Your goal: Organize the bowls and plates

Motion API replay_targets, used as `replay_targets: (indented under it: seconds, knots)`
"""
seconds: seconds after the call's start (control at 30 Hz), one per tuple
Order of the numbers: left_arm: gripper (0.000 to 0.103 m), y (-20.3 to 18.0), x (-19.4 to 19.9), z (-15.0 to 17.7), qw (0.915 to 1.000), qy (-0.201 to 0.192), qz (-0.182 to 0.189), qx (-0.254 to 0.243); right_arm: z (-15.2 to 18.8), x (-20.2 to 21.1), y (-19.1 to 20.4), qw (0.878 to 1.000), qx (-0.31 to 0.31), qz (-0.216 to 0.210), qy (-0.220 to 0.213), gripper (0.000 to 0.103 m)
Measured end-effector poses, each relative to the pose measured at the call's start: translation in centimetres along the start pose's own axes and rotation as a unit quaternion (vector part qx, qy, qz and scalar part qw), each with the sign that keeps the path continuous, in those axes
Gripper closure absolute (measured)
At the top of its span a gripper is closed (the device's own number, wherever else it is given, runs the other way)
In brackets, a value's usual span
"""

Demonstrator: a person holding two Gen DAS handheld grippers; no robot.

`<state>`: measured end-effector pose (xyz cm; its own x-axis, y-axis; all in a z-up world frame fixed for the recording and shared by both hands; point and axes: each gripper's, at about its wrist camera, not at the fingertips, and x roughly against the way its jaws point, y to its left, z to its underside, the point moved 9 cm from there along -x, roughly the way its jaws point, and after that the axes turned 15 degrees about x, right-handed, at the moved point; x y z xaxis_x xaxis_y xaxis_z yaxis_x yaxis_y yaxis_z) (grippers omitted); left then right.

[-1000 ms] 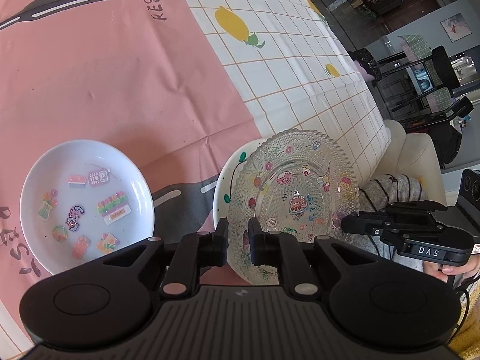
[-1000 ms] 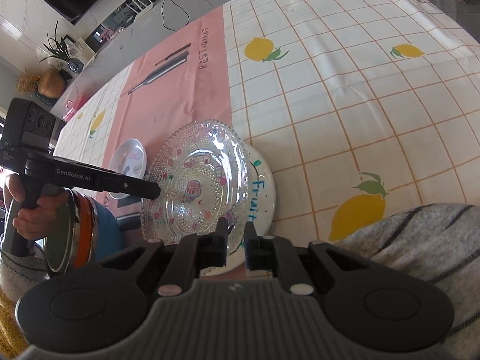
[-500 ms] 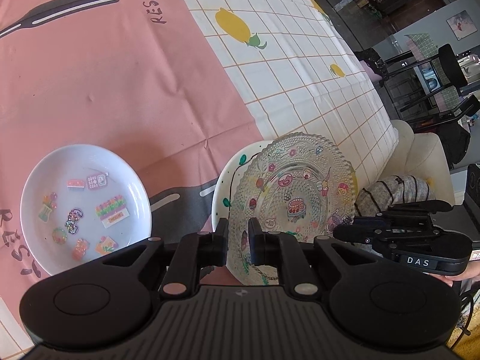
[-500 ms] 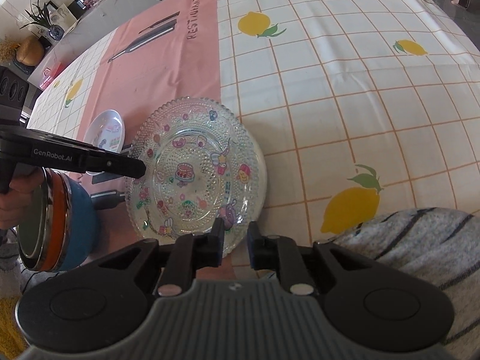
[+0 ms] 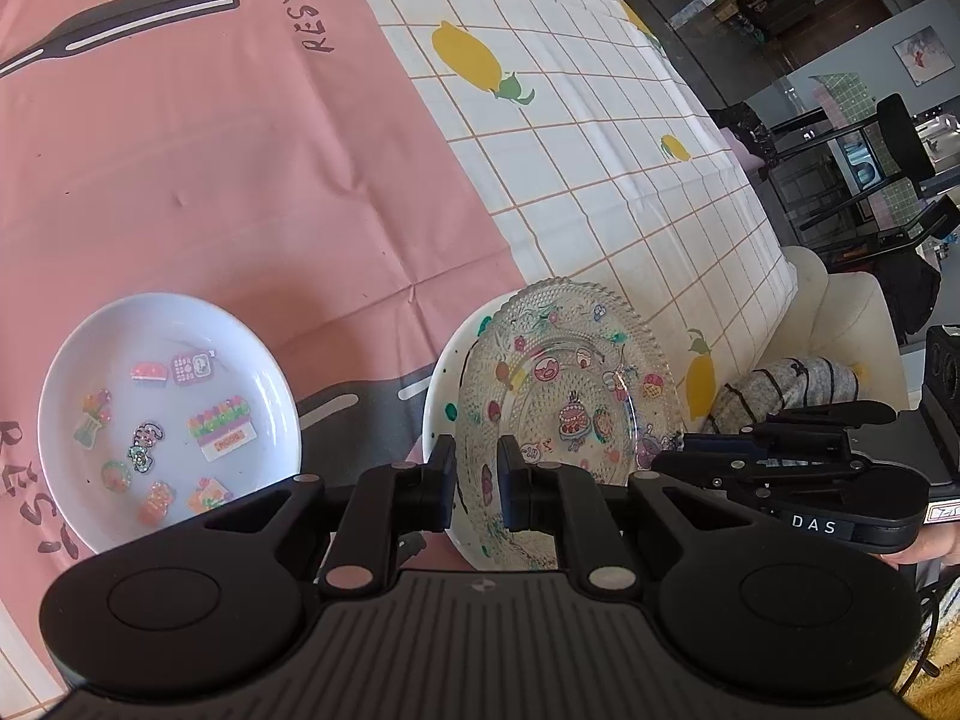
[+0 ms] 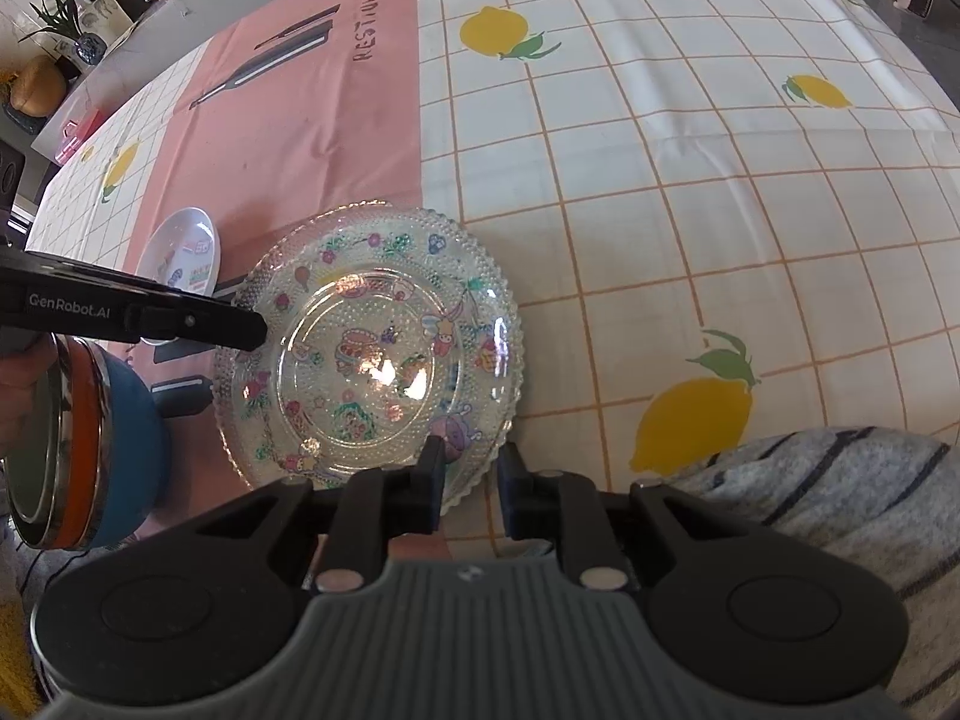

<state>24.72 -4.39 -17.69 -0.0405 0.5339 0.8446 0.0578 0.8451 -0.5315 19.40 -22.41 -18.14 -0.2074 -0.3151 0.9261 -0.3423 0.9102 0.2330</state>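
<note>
The glass plate (image 6: 369, 354) lies stacked on a white plate (image 5: 441, 414), near the tabletop (image 6: 690, 192) edge closest to the person; the white rim shows only in the left wrist view, peeking out on the side toward the pink runner. Stacking like on like suits the sorting, and it looks nearly set. The left gripper (image 5: 475, 483) has its jaws almost closed over the stack's near edge, seemingly pinching the rims, probably to steady the pile while the glass plate settles. The right gripper (image 6: 471, 483) has just been opening; the glass rim sits between its jaws, yet its pads look clear of the glass, so I judge it is letting go. A small white dish (image 5: 168, 420) of stickers sits apart on the runner, likely next to be sorted. A blue pot (image 6: 84, 450) stands just beside the stack, close enough to bump.
</note>
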Motion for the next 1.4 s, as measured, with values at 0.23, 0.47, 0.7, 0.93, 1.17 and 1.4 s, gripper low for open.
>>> replay_targets:
  seconds: [0.23,0.47,0.7,0.93,1.17,1.4]
  knots:
    - [0.086,-0.2,0.1,0.0,0.9999,-0.009,-0.007,-0.007,-0.1,-0.1,-0.1,1.000,-0.007,0.000,0.002,0.086]
    - [0.075,-0.7,0.4,0.2,0.9990,-0.024,-0.024,-0.030,-0.2,0.3,-0.4,1.000,-0.025,-0.007,-0.015,0.085]
    - [0.069,-0.7,-0.1,0.6,0.9974,-0.024,-0.051,-0.046,-0.4,0.4,0.5,1.000,-0.003,0.003,-0.010,0.084]
    - [0.062,-1.6,-0.4,1.3,0.9936,-0.027,-0.080,-0.076,-0.3,0.4,0.3,1.000,-0.006,0.013,-0.009,0.087]
    - [0.059,-2.3,-0.6,2.2,0.9872,-0.029,-0.111,-0.111,-0.3,0.4,0.4,1.000,0.000,0.017,-0.009,0.086]
    - [0.046,-3.1,-0.3,2.6,0.9804,-0.047,-0.130,-0.141,-0.3,1.1,0.3,0.999,-0.004,0.035,-0.022,0.078]
